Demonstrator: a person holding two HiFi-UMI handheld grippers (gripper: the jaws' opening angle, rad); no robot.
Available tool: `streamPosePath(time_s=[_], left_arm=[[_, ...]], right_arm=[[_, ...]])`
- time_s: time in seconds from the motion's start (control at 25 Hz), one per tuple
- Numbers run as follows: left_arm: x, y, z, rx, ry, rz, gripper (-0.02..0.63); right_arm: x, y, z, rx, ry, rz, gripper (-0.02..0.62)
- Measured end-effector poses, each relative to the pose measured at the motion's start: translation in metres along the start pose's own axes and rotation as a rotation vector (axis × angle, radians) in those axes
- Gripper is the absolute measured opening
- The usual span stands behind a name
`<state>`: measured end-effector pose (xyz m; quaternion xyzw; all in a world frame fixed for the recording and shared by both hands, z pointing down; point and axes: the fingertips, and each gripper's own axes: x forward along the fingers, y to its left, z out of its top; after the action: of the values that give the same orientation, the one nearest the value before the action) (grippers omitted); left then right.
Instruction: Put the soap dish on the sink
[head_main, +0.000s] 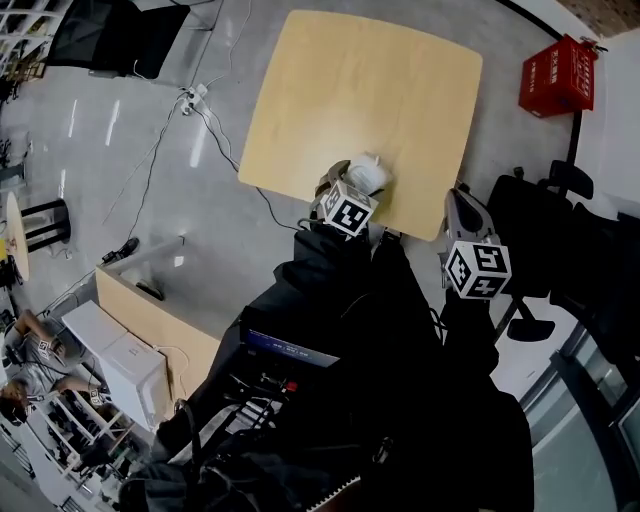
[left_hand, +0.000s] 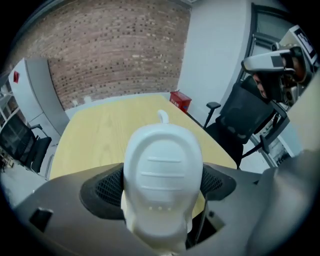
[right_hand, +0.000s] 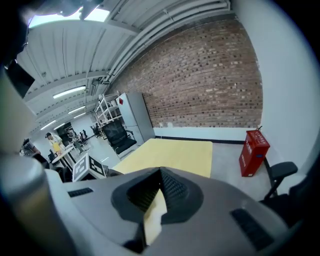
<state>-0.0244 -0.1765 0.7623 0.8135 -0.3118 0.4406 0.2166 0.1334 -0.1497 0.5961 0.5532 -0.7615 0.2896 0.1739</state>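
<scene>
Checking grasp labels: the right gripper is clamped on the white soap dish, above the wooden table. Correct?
Not quite: it's the left gripper that is clamped on the white soap dish, above the wooden table. The left gripper view shows the dish between its jaws.

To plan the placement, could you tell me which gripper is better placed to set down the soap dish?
The left gripper. Its fingers clamp the white soap dish over the table's near edge; the right gripper is shut and empty. No sink shows.

A wooden table (head_main: 380, 90) stands far ahead. A red box (head_main: 557, 78) sits to its right. An office chair (head_main: 545, 215) is nearer.
</scene>
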Motion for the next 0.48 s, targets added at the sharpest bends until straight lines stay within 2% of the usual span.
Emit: streamPosePath(time_s=[0.32, 0.48], left_arm=[[0.039, 0.006, -0.019, 0.094, 0.086, 0.007, 0.457], [0.05, 0.006, -0.025, 0.099, 0.124, 0.004, 0.457]], right_arm=[[0.006, -0.008, -0.01, 0.013, 0.034, -0.01, 0.005], [0.01, -0.012, -0.014, 0.019, 0.045, -0.006, 0.005]])
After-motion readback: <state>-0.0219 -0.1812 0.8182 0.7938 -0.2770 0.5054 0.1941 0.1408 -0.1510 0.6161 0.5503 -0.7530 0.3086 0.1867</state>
